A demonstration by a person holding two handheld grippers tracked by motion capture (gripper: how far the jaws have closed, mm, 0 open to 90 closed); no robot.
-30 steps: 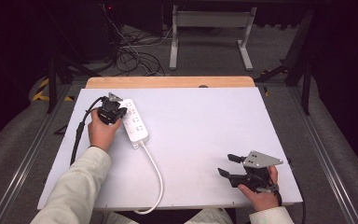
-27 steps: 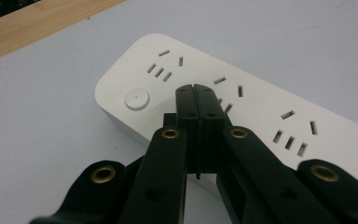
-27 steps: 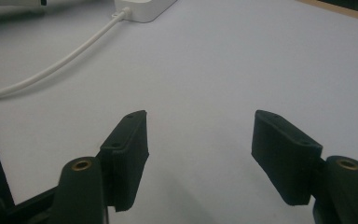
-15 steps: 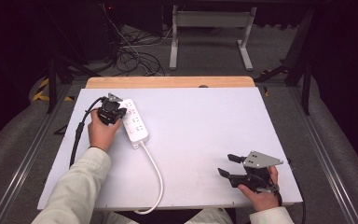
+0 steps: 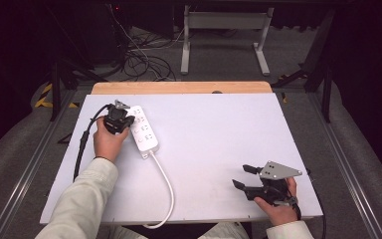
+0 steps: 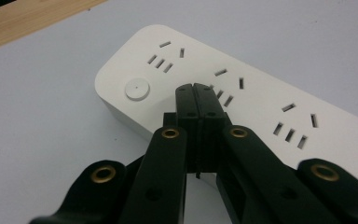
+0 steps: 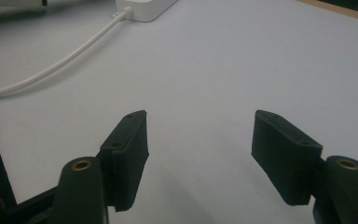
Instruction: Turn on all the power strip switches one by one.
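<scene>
Power strip [image 6: 242, 98] lies right under the tips of our left gripper [image 6: 196, 89]. Its two black jaws are pressed tight together, with nothing between them. We think the tips touch the top of the strip, or hang just over it, but we cannot tell which. The round button [image 6: 136, 88] sits just beside the tips, off to their left. We guess the button is what we want to press, so the tips need to slide that way a little.

From the tips, the long white body runs away to the right, past rows of plug holes. Its white cord [image 5: 165, 184] comes out of the far end and curves toward us.

Our right gripper [image 5: 244, 177] is well apart from the strip, low over the bare white table [image 5: 229, 129], with its jaws spread wide and empty. Our left gripper is much nearer.
</scene>
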